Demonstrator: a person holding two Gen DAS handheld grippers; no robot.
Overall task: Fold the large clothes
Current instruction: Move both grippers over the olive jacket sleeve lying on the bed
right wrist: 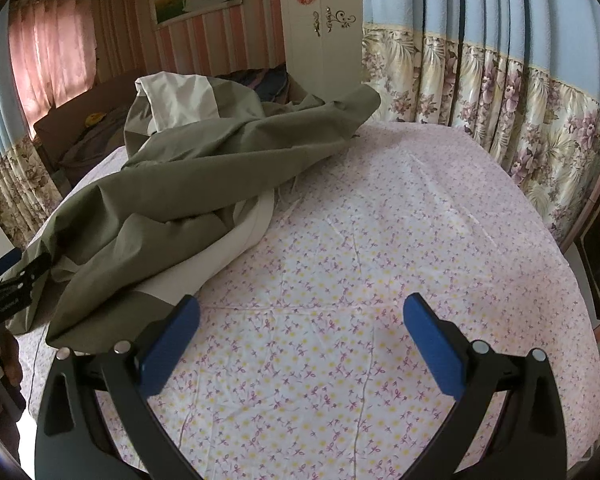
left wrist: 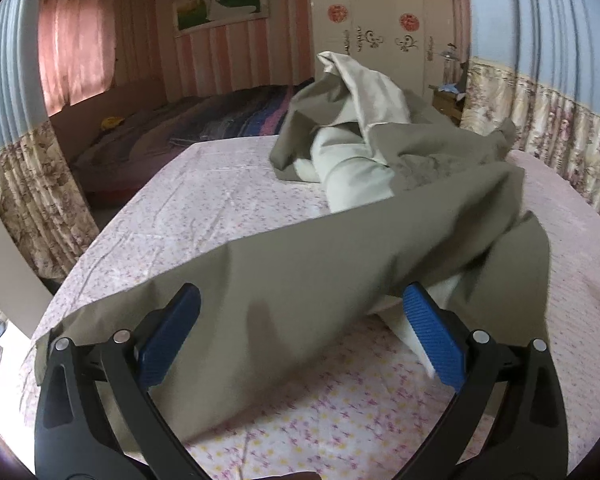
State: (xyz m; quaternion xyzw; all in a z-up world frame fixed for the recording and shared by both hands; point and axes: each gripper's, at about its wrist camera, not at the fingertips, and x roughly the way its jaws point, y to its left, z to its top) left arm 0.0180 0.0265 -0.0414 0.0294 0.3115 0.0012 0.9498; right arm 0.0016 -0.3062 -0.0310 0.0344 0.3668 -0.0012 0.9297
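Olive-drab cloth w/ cream lining: large garment [left wrist: 380, 248], crumpled, unfolded, on bed sheet [left wrist: 204, 208] (pink floral).

Left wrist view: left gripper [left wrist: 300, 332] fingers spread wide, nothing clamped. Garment's near edge lies between & under the blue pads [left wrist: 432, 344]; cloth looks blurred, contact w/ pads unclear. Rest of heap runs away toward far side of bed, cream part bunched up high.

Right wrist view: right gripper [right wrist: 300, 336] fingers wide apart, empty, over bare sheet [right wrist: 380, 240]. Garment [right wrist: 188, 184] lies to the left; nearest corner just beside left finger, not between the pair. Left gripper [right wrist: 12, 280] visible at frame edge, at garment's hem.

Step (judged): early, locating edges before spreading flat. Next needs: left to close on hem, right to shift left to a corner, then pull taut.
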